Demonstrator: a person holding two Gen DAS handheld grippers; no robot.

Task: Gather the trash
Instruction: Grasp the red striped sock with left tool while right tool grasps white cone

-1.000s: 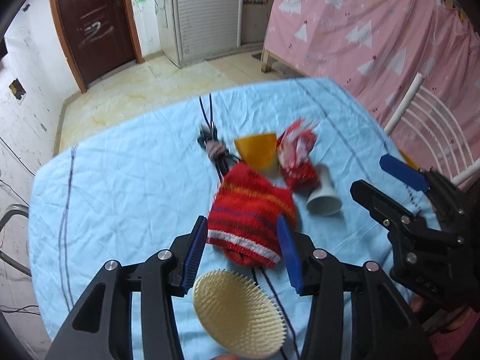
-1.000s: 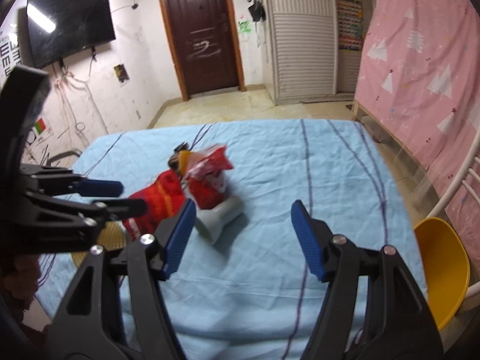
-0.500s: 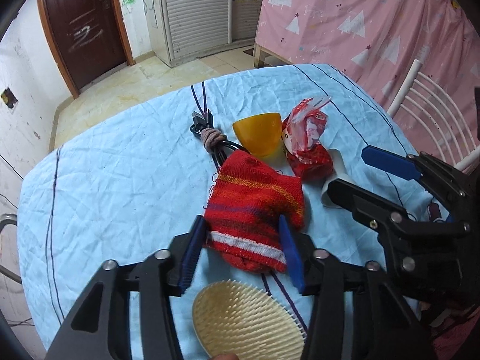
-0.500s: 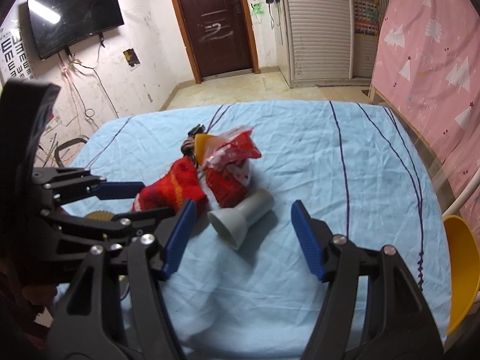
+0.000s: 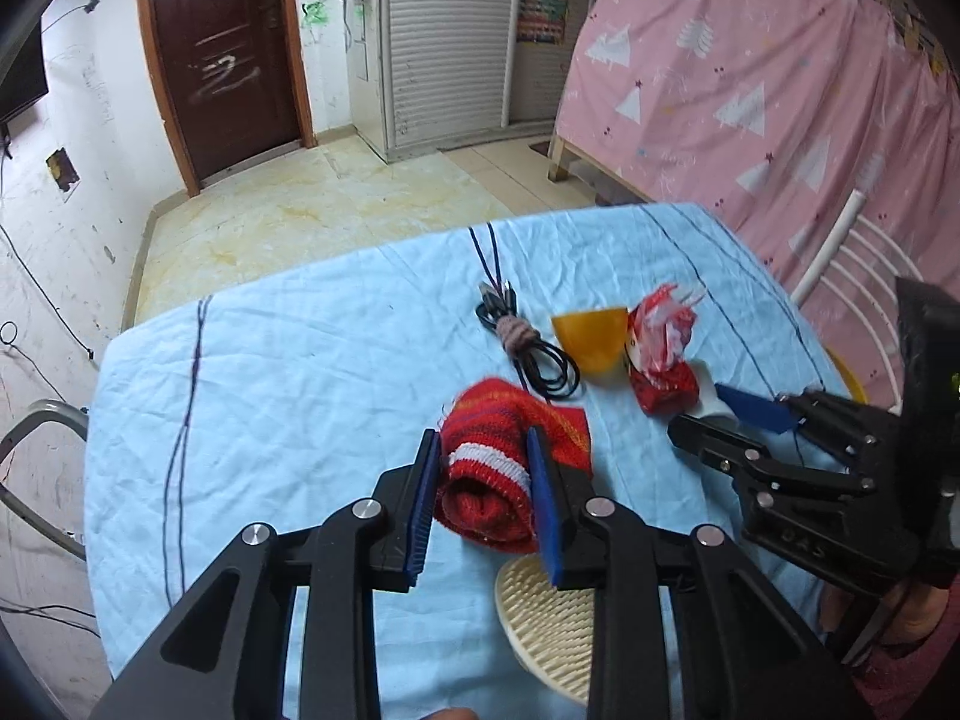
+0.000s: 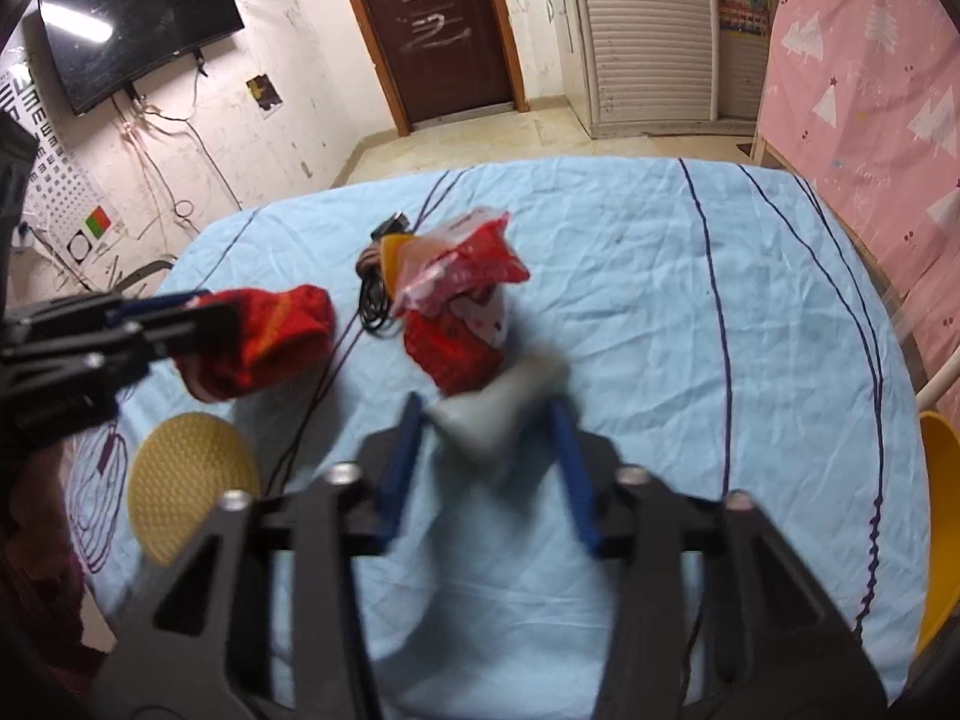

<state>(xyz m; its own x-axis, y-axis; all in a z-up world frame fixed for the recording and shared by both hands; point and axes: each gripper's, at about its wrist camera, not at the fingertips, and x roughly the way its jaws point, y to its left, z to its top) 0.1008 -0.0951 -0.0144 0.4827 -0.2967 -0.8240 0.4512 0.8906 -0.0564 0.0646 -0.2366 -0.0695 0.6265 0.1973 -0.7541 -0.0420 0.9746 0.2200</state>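
On the blue-sheeted worktop (image 6: 630,312), the right gripper (image 6: 489,420) has just closed its fingers on the grey paper cup (image 6: 501,402), lying wide-mouth toward them; the left gripper (image 5: 483,480) has closed on the red knitted sock (image 5: 498,468).

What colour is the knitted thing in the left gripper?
Red knit with orange and purple stripes and a white band; clearest in the left wrist view.

Table under wrinkled light-blue sheet (image 5: 288,396) with dark stripes. On it: coiled black cable (image 5: 528,354), orange cup (image 5: 591,339) on its side, red snack wrapper (image 5: 663,360), cream bristle pad (image 6: 192,483).
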